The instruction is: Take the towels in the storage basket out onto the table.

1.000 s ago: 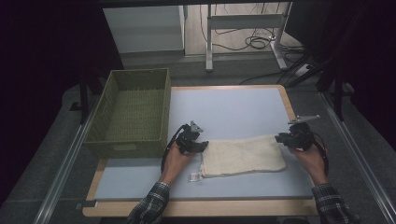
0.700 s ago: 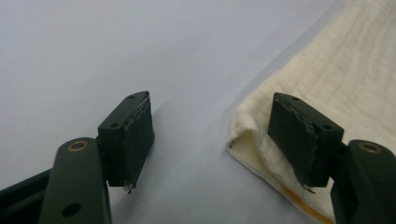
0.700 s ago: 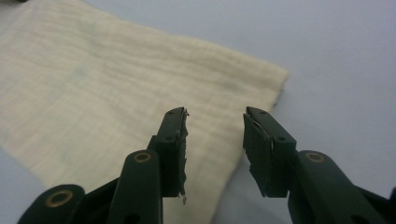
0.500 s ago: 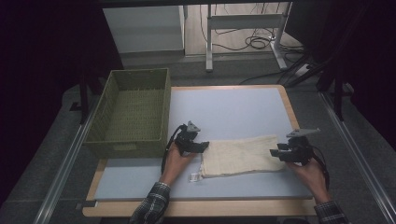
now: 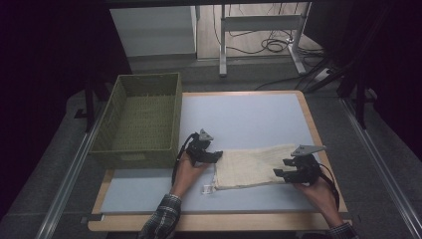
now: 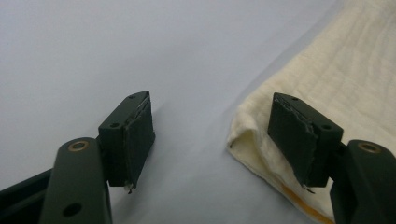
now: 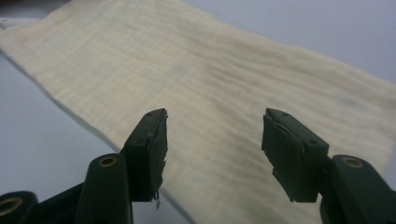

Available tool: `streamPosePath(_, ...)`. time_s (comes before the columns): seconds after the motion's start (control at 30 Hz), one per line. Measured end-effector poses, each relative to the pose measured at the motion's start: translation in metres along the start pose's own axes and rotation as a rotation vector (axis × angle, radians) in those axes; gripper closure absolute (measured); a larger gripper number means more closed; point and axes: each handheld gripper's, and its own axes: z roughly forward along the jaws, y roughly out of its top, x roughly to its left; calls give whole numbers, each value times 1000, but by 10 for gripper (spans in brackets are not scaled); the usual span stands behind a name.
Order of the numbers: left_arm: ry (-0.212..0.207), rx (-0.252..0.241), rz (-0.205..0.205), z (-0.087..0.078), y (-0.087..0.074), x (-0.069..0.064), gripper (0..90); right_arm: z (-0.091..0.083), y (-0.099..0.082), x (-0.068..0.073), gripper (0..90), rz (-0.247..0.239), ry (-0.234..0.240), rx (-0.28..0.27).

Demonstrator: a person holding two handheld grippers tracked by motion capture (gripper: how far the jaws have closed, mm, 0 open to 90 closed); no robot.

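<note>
Pale blue laminate covers my counter, edged in light wood, with dark grey floor around it and metal rails along both sides. From the high view, a green woven basket sits at the counter's far left corner. Beyond it stand a white cabinet and a metal frame with black cables looped on the wooden floor. A cream cloth lies flat on the near half, a small white tag beside its near left corner. My left tool rests at the cloth's left edge, my right tool at its near right corner.

Along my left tool, the jaws stand apart and grip nothing; one is over bare blue surface, the other over the cloth's folded corner.

Along my right tool, the jaws have just been opening and stand released above the cloth, nothing pinched between them.
</note>
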Motion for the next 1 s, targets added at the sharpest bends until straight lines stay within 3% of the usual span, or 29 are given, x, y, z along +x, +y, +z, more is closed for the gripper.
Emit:
streamPosePath(0.23, 0, 0, -1, 0, 0, 0, 310, 14, 5, 14, 397, 3, 96, 31)
streamPosePath(0.37, 0, 0, -2, 0, 0, 0, 310, 22, 9, 25, 394, -18, 120, 37)
streamPosePath(0.57, 0, -1, 0, 0, 0, 0, 312, 33, 18, 50, 429, -79, 143, 23)
streamPosePath(0.83, 1, 0, -3, 0, 0, 0, 314, 59, 33, 82, 433, -110, 237, 21)
streamPosePath(1.0, 1, 0, -3, 0, 0, 0, 316, 72, 43, 106, 534, -153, 285, 19)
